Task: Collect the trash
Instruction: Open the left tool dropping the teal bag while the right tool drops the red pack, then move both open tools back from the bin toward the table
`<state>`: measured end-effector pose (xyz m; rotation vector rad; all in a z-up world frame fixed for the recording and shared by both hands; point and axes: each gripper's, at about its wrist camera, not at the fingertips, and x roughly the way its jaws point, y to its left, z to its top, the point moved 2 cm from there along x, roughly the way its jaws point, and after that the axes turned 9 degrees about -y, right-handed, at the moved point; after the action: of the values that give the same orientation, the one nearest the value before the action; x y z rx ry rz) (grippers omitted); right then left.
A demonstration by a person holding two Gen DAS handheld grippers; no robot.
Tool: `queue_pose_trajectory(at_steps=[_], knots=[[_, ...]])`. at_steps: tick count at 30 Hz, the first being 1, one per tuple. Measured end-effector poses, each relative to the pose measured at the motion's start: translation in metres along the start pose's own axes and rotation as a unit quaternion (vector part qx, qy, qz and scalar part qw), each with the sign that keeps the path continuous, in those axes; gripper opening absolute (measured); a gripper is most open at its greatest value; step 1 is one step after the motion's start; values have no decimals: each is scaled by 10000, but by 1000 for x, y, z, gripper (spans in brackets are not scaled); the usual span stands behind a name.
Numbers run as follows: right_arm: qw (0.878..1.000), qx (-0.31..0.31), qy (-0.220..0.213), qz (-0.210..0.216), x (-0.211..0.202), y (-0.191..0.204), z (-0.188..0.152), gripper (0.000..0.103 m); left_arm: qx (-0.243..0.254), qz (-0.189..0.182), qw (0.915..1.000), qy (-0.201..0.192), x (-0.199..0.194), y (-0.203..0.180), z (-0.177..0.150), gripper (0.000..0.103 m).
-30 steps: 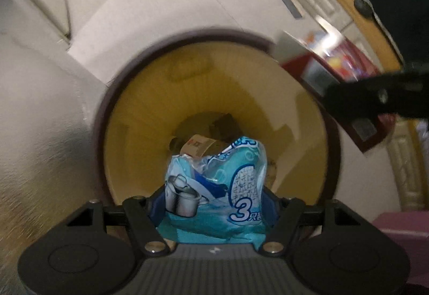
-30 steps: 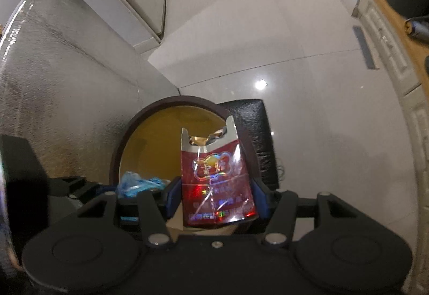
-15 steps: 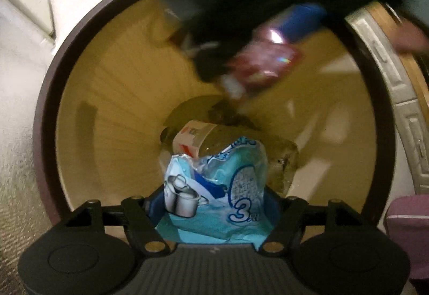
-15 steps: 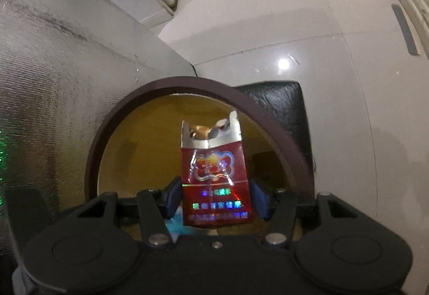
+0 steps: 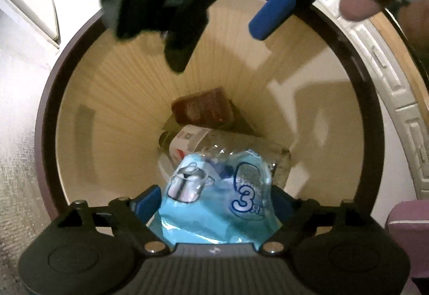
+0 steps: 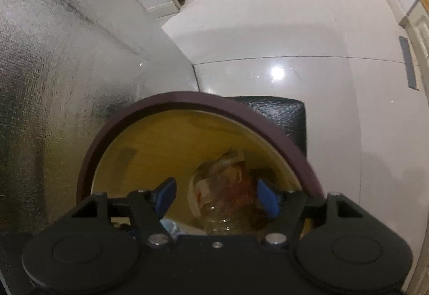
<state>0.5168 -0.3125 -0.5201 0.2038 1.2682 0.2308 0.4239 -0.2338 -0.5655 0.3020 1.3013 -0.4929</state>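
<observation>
A round trash bin with a dark maroon rim (image 5: 45,117) and yellow inside fills the left wrist view. My left gripper (image 5: 217,195) is shut on a crumpled blue plastic wrapper (image 5: 214,203) and holds it over the bin's mouth. At the bottom of the bin lie a clear plastic bottle (image 5: 214,142) and a red packet (image 5: 203,109). My right gripper (image 6: 214,193) is open and empty above the bin rim (image 6: 187,99); it also shows in the left wrist view with its blue fingertips (image 5: 270,13) apart. The red packet (image 6: 233,179) and the bottle (image 6: 217,217) show below it.
A silver foil-covered surface (image 6: 53,80) stands left of the bin. A black box (image 6: 281,112) sits behind the bin on the pale tiled floor (image 6: 295,26). White cabinet fronts (image 5: 375,58) run along the right. A purple object (image 5: 410,219) sits at the lower right.
My right gripper has opened and the red packet has dropped into the bin. My left gripper has stayed shut on the blue wrapper and moved closer over the bin.
</observation>
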Motion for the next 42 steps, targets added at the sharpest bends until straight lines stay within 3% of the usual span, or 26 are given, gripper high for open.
queue_pose_trajectory(at_steps=[12,22,28,32,42], knots=[[9993,302,-137,141,-23,-27,-15,68,-663,60,9976,-213,-21,7,4,103],[9981,474,-299,257,-51,-38,-30,75,-998,-35,9943,-368,-53,8,6,103],[9974,482,-392,358,-64,-33,-38,94,-1221,-26,9915,-452,-65,13,9,103],[9966,508,-497,419,-77,-32,-40,98,-1351,-22,9892,-571,-77,15,11,103],[9963,456,-654,318,-118,-26,-47,103,-1379,167,9878,-701,-121,15,10,103]])
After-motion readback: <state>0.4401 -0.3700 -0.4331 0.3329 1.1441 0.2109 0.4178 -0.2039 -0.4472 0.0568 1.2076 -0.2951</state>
